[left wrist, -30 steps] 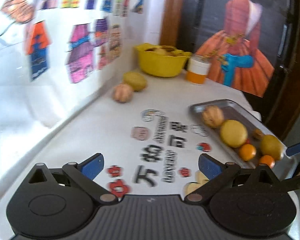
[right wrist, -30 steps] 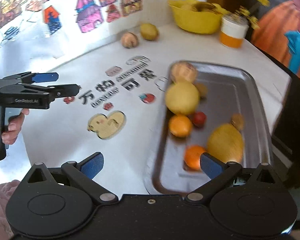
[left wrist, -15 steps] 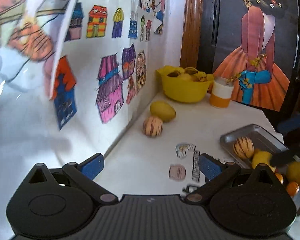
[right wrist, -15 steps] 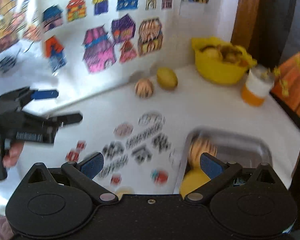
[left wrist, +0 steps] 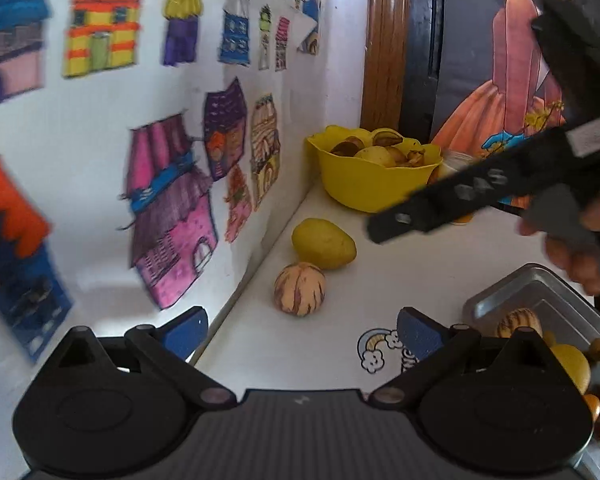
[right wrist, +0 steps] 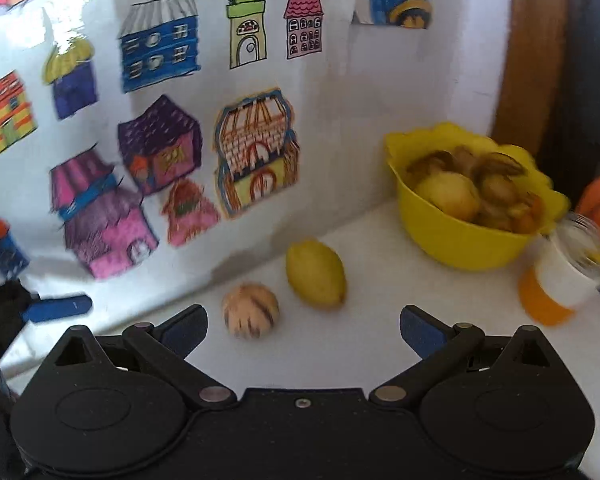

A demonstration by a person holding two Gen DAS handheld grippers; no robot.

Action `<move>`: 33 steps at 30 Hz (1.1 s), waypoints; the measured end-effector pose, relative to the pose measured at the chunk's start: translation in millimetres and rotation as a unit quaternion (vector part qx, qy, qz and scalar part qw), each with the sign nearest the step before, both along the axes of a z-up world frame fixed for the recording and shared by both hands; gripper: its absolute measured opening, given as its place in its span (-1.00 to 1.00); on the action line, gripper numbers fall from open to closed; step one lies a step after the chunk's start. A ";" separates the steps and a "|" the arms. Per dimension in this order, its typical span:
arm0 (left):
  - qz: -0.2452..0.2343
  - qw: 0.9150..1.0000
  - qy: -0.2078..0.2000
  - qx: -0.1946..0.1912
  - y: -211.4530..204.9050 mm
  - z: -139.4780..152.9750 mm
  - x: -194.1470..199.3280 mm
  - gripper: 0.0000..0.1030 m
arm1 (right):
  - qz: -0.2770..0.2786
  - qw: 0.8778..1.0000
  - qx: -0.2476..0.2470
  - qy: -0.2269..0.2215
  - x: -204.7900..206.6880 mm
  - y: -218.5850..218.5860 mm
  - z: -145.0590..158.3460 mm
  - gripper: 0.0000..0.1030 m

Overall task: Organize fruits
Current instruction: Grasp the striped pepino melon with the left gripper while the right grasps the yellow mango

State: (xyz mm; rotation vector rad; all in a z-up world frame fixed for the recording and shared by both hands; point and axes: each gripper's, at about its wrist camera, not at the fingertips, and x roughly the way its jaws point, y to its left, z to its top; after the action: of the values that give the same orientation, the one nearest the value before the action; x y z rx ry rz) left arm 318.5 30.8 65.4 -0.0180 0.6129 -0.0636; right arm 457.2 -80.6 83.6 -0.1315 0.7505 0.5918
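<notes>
**Two fruits waiting by the wall**

Near the table's (right wrist: 380, 344) back edge, a striped melon (right wrist: 250, 310) and a lemon (right wrist: 316, 273) are lying just beside each other, close under the wall. Both grippers, left (left wrist: 300, 330) and right (right wrist: 302, 326), are hanging spread wide and empty. Both fruits are probably firm, smooth and prone to rolling, so gripping across the middle looks safest. A yellow bowl (right wrist: 452, 236) and a jar (right wrist: 560, 280) are crowding the back corner; the tray (left wrist: 532, 292) is sitting nearer, already carrying fruit.
</notes>
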 end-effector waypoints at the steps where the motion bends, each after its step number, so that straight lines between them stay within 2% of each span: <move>1: -0.003 1.000 0.002 -0.001 -0.8 -2.7 5.6 0.99 | -0.004 1.000 0.007 0.003 10.7 1.5 -5.1 0.99; 5: -0.006 1.000 0.012 0.001 -3.4 -14.8 26.8 0.99 | -0.011 0.999 0.032 0.028 41.2 7.5 -24.3 0.99; 11: -0.007 1.000 0.020 0.004 -5.7 -38.3 50.9 0.99 | -0.016 0.998 0.031 0.043 68.7 18.9 -49.1 0.99; 17: -0.008 0.999 0.014 0.043 -16.6 -53.3 66.7 0.97 | -0.017 0.998 0.029 0.055 89.9 29.1 -68.6 0.97; 21: -0.013 0.998 0.015 0.058 -25.4 -57.3 77.9 0.83 | -0.010 0.998 0.016 0.056 97.2 34.5 -79.4 0.85; 27: -0.002 0.998 0.024 0.053 -24.7 -63.7 90.6 0.52 | 0.000 0.998 0.001 0.055 104.9 43.8 -90.3 0.63; 33: 0.006 0.998 0.029 0.053 -23.8 -69.9 101.0 0.16 | 0.019 0.999 -0.014 0.044 104.4 50.8 -97.3 0.23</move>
State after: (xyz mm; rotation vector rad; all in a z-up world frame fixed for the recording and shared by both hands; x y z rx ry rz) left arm 419.5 6.9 -4.6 0.0795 0.6736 -0.0197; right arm 561.6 -29.8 -13.7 -0.1458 0.8435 0.6269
